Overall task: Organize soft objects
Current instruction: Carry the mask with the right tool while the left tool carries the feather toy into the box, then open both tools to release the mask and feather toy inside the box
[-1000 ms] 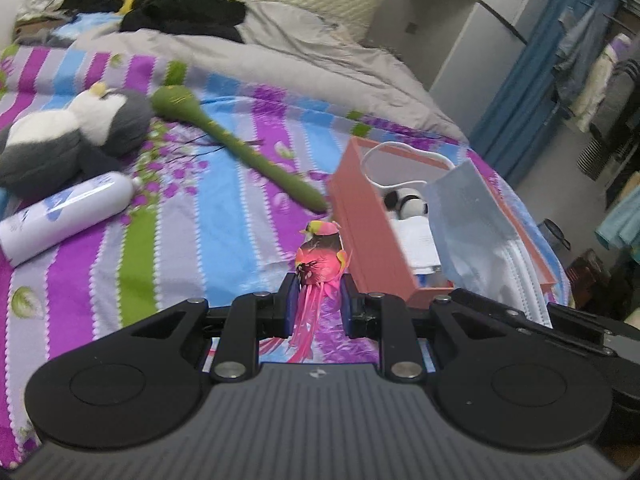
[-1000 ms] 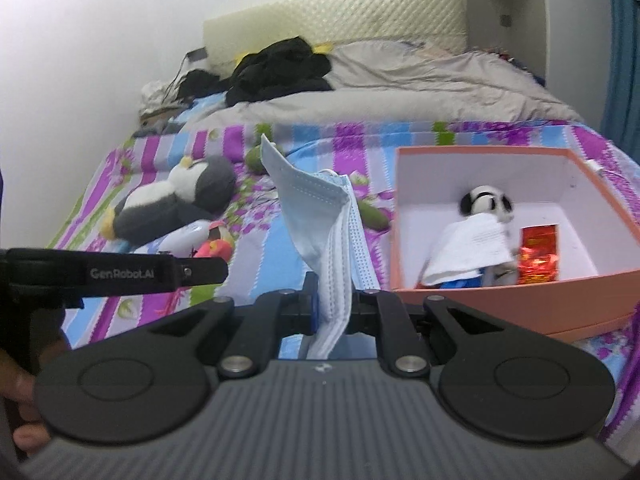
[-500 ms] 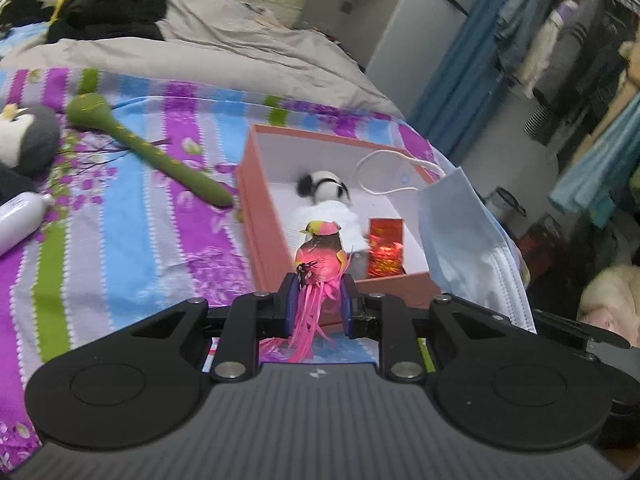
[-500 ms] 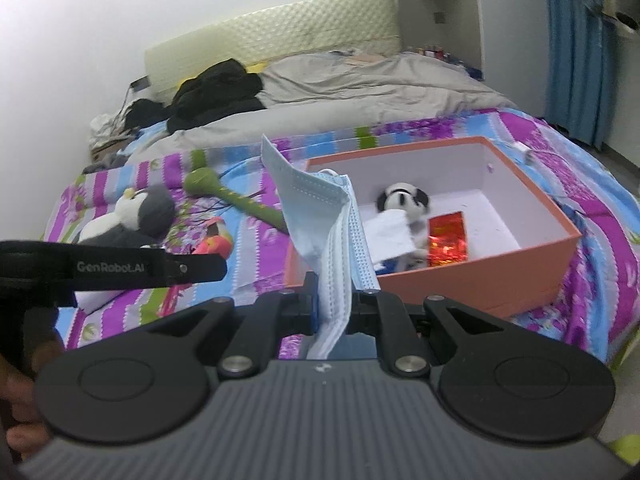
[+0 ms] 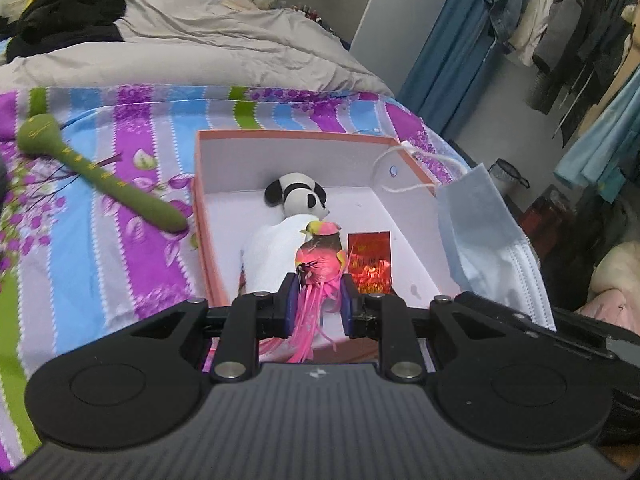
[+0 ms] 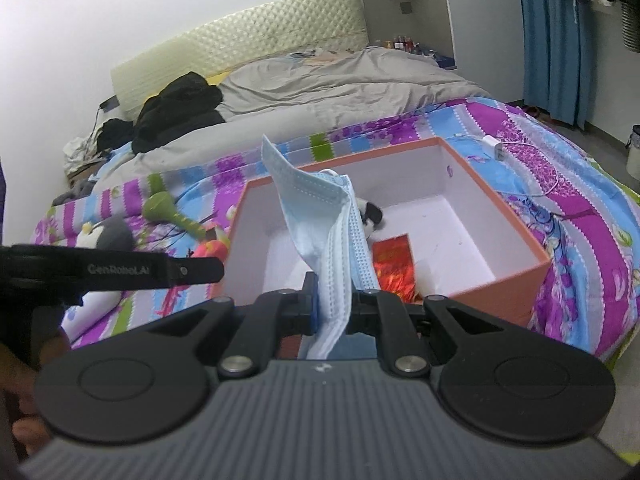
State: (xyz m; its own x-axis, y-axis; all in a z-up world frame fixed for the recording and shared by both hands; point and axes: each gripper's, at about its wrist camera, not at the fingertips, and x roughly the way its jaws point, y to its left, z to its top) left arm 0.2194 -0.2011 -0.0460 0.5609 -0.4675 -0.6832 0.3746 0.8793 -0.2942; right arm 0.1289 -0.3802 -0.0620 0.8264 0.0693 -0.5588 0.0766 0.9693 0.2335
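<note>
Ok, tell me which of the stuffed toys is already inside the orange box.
The black-and-white panda plush, lying on the orange box floor beside a red packet. The pink bird is clamped in the left gripper; the grey penguin lies on the bedspread.

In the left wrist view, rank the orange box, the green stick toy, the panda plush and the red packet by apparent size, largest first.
1. orange box
2. green stick toy
3. panda plush, partly hidden, so unsure against the next
4. red packet
</note>
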